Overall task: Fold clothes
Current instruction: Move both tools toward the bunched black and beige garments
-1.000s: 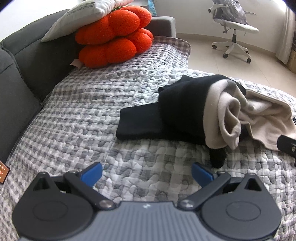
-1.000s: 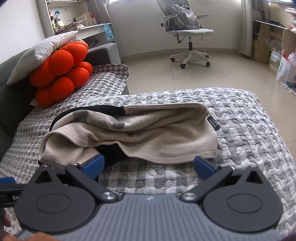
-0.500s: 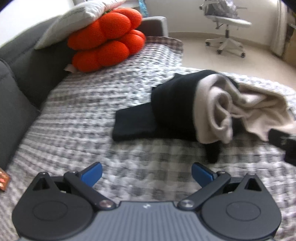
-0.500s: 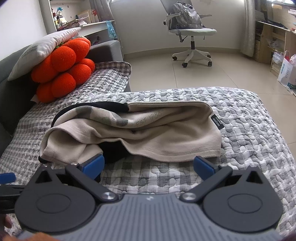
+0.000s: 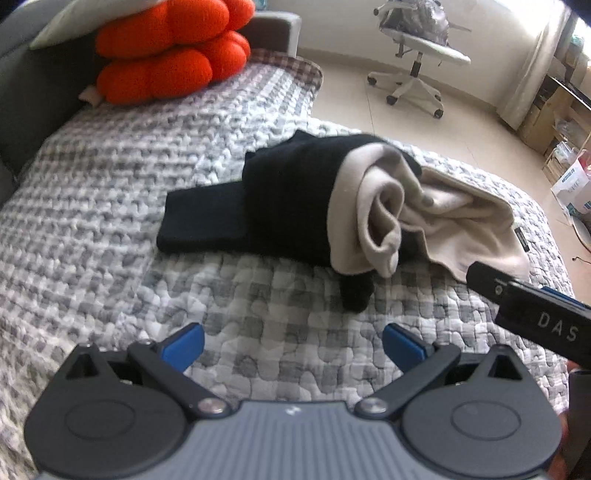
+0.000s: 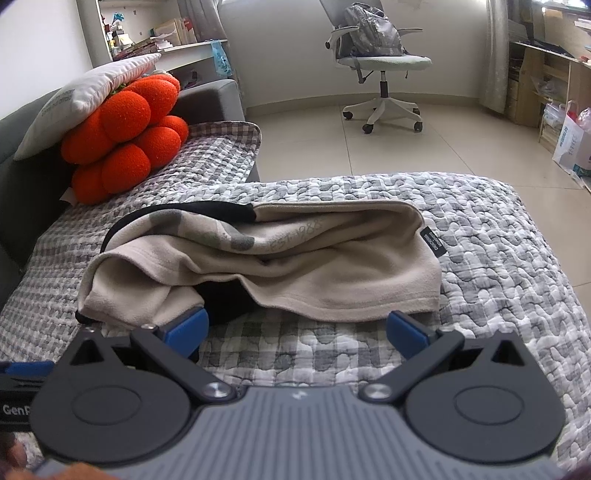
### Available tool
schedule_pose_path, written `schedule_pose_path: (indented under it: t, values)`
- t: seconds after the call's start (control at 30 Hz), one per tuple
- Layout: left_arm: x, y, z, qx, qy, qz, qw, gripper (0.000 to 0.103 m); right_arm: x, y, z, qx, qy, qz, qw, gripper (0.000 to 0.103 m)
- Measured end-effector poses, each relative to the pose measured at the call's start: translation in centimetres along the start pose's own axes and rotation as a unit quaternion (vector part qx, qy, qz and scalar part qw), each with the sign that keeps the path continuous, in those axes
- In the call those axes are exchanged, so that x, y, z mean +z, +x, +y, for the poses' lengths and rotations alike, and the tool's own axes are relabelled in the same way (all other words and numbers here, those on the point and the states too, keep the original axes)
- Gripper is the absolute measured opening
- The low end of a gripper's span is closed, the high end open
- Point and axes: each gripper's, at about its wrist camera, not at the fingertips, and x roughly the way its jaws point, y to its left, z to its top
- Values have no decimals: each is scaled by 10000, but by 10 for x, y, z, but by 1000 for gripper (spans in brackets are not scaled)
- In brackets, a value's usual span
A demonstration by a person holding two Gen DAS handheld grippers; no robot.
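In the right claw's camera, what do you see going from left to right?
Orange cushion → beige and black garment → office chair → white shopping bag. All the near ones lie on the checked quilt.

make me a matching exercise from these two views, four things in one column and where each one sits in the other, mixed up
Things:
1. backpack
2. white pillow
3. small black label
4. black sleeve

Places:
A. on top of the orange cushion
B. flat on the checked quilt, sticking out from the garment
C. on the seat of the office chair
D. at the edge of the beige garment

Pairs: 1-C, 2-A, 3-D, 4-B
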Motion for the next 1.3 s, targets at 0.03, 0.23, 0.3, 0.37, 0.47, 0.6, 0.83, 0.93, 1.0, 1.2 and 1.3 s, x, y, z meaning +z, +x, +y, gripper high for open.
schedule_pose_path:
  t: [0.03, 0.23, 0.3, 0.37, 0.47, 0.6, 0.83, 0.93, 1.0, 1.2, 1.3]
  values:
    - [0, 1, 1, 4, -19, 35, 10000, 103, 0, 0, 0, -3, -6, 5, 10000, 103]
    - [3, 5, 8, 91, -148, 86, 9998, 103, 0, 2, 2, 1, -26, 12, 10000, 103]
    - [4, 6, 11, 158, -216, 64, 9996, 103, 0, 3, 3, 4, -53, 8, 10000, 103]
    - [6, 8, 13, 211, -259, 49, 9994, 103, 0, 5, 5, 17, -88, 6, 10000, 103]
    - [8, 10, 15, 269, -299, 11, 9992, 103, 2, 8, 8, 46, -133, 28, 9999, 103]
    - [10, 15, 18, 402, -323, -16, 9987, 103, 5, 12, 11, 48, -190, 1, 9998, 103]
    - [11, 18, 20, 465, -300, -10, 9985, 103, 6, 12, 13, 14, -217, -25, 9998, 103]
    - [10, 17, 20, 495, -274, -39, 9984, 103, 5, 10, 16, -38, -282, -56, 9996, 103]
    - [10, 17, 20, 524, -255, -50, 9983, 103, 4, 9, 18, -73, -325, -77, 9994, 103]
    - [8, 19, 17, 621, -191, -50, 9979, 103, 3, 6, 24, -176, -454, -139, 9987, 103]
    - [8, 18, 16, 669, -153, -86, 9976, 103, 2, 6, 26, -177, -501, -142, 9985, 103]
